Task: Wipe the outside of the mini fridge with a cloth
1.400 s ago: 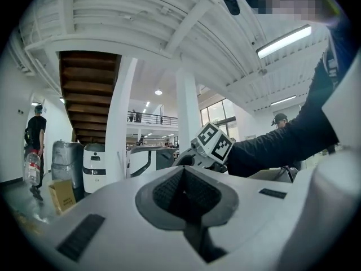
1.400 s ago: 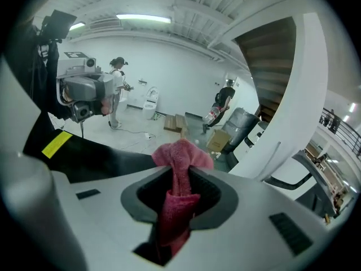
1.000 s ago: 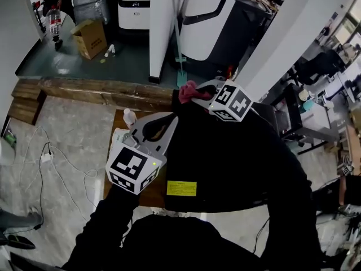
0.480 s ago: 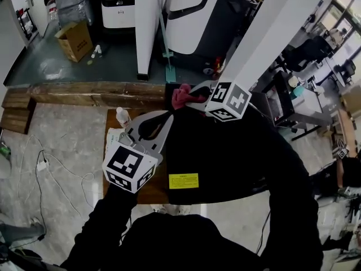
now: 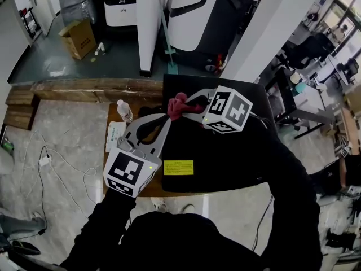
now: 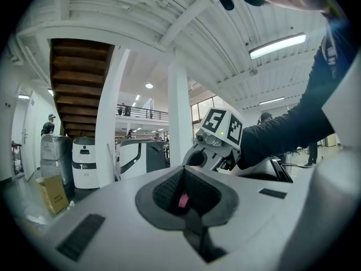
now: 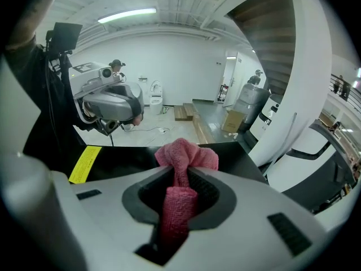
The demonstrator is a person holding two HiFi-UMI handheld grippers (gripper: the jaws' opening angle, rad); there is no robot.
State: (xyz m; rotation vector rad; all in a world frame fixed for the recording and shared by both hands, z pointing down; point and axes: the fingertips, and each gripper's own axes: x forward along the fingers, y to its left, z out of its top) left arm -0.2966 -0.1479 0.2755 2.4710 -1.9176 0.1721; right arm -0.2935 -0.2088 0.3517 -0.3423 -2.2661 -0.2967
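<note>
Right hand-held gripper (image 7: 181, 173) clamps cloth (image 7: 186, 153); bottle (image 5: 124, 110) shows only in head view.

Right hand-held gripper (image 7: 180, 176), pink cloth (image 7: 186, 154) in jaws
Jaws clamped on bunched cloth above black mini fridge (image 7: 127, 158) top; yellow label (image 7: 84, 162) left; left hand-held gripper (image 7: 127, 114) beyond.

Small wooden table (image 5: 145, 109) is standing centre-left of frame on grey stone floor (image 5: 73, 117). Black mini fridge (image 5: 189, 145) is sitting on its right part; plastic bottle (image 5: 123, 110) and white sheet (image 5: 115, 135) are resting along its left edge.
</note>
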